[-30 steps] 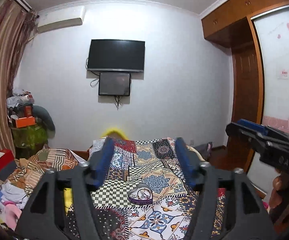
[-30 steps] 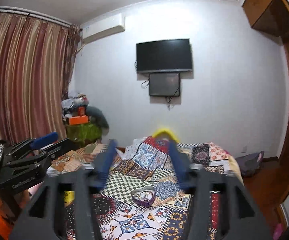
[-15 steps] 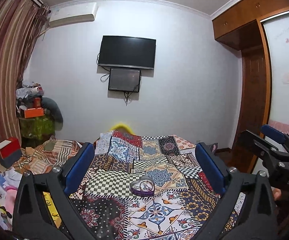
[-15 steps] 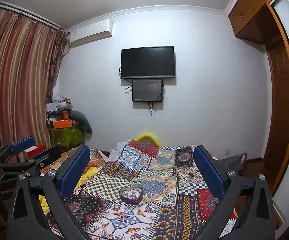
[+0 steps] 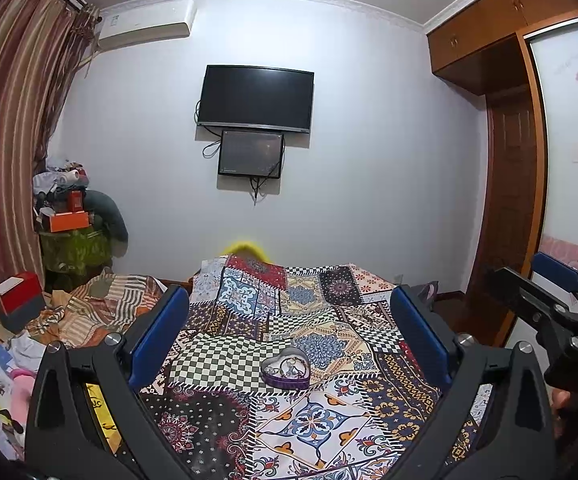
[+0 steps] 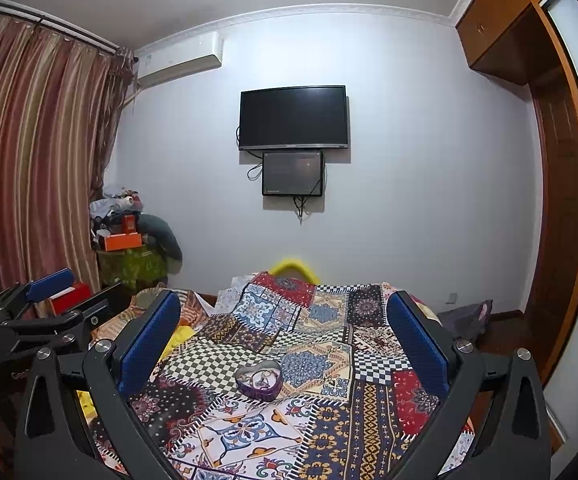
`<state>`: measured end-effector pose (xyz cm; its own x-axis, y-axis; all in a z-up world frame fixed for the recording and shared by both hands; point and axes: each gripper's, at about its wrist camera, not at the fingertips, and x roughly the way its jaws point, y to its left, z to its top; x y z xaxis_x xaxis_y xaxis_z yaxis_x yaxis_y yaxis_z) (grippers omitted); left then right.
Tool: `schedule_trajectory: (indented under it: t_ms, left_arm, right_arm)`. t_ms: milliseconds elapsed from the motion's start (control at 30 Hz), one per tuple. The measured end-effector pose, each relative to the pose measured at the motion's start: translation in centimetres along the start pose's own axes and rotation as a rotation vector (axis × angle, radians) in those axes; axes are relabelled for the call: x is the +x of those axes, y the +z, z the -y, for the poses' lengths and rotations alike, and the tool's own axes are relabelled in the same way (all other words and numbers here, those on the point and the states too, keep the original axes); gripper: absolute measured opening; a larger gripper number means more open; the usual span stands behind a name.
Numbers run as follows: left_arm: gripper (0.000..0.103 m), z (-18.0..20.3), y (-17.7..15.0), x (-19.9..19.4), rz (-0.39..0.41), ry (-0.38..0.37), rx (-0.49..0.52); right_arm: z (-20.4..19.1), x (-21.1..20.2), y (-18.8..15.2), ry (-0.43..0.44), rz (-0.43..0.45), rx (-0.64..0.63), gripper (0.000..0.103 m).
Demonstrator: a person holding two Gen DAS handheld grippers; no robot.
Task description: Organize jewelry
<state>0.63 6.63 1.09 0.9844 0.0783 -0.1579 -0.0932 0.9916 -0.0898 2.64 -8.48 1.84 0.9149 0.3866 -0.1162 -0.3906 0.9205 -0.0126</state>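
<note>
A purple heart-shaped box (image 5: 285, 369) with small pieces of jewelry in it sits open on the patchwork bedspread (image 5: 313, 420). In the left wrist view my left gripper (image 5: 289, 293) stands open above the bed, its blue pads (image 5: 160, 332) wide apart with nothing between them; the box lies ahead and below. My right gripper (image 5: 557, 300) shows at the right edge there. In the right wrist view my right gripper (image 6: 283, 298) is likewise open and empty, with the heart-shaped box (image 6: 259, 377) ahead on the bed. My left gripper (image 6: 49, 300) appears at the left.
A striped cloth (image 5: 101, 304) and a red box (image 5: 19, 292) lie left of the bed beside a cluttered stand (image 5: 73, 240). Striped curtains (image 6: 29, 168) hang on the left. A TV (image 5: 255, 98) is on the far wall, and a wooden wardrobe (image 5: 509, 208) stands on the right.
Both grippers' jaws have opened from a narrow gap to wide apart. Both views have tipped slightly, showing more of the bed and the box closer to centre.
</note>
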Motion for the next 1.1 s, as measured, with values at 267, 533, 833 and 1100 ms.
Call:
schedule_trajectory:
  t_ms: [267,533,833,1100]
  left_arm:
    - [0.102,0.04,0.07,0.08,-0.003,0.003,0.002]
    - [0.103,0.16,-0.01,0.19,-0.012,0.002,0.001]
    - [0.103,0.32,-0.36,0.59,-0.039,-0.004,0.005]
    - [0.103,0.89,-0.53,0.42,-0.037,-0.017,0.02]
  right_arm:
    - [0.34,-0.47,0.25,-0.004,-0.004,0.006,0.102]
    - [0.49,-0.63,0.35,0.006,-0.016,0.015,0.102]
    - [0.64,-0.58,0.51,-0.002,-0.024,0.016,0.102]
    - [0.94,-0.56,0.56,-0.004,-0.03,0.03,0.102]
